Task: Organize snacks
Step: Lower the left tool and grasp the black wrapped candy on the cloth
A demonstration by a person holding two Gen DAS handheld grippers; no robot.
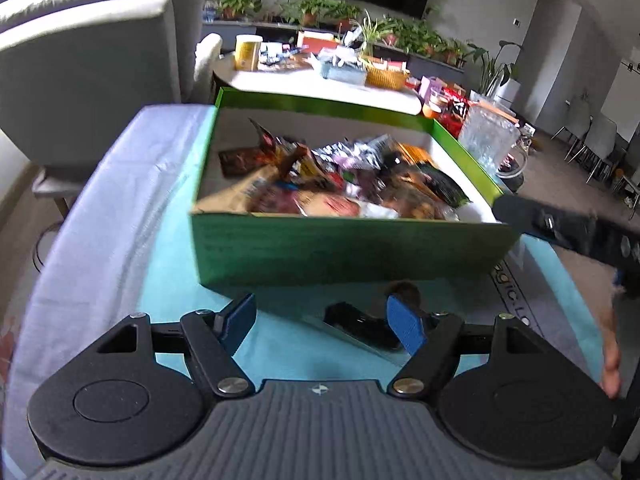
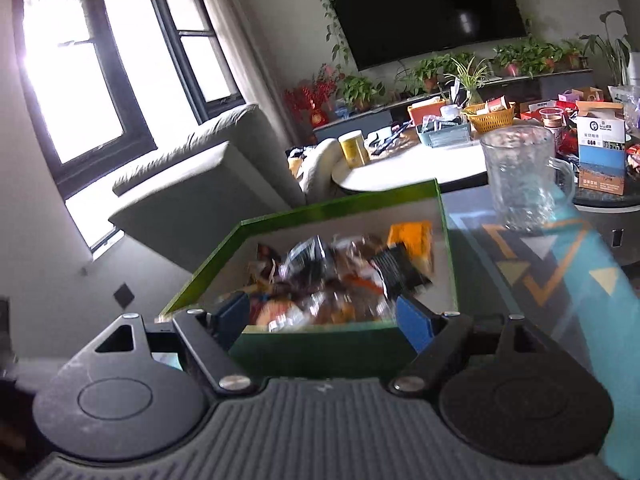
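A green box [image 1: 352, 248] with a white inside holds a heap of snack packets [image 1: 344, 180] and stands on a teal cloth. My left gripper [image 1: 324, 320] is open and empty, just short of the box's near wall. The box [image 2: 320, 348] also shows in the right wrist view, with snack packets [image 2: 340, 276] inside. My right gripper [image 2: 324, 316] is open, its blue pads either side of the box's near corner; whether they touch it is unclear. The right gripper's black arm [image 1: 560, 228] shows at the box's right corner in the left wrist view.
A clear glass pitcher [image 2: 520, 176] stands on the table right of the box [image 1: 488, 140]. Behind is a round white table [image 2: 420, 160] with a yellow can [image 2: 354, 148], a wicker basket [image 2: 492, 116] and cartons. A grey sofa [image 1: 88, 60] is at the left.
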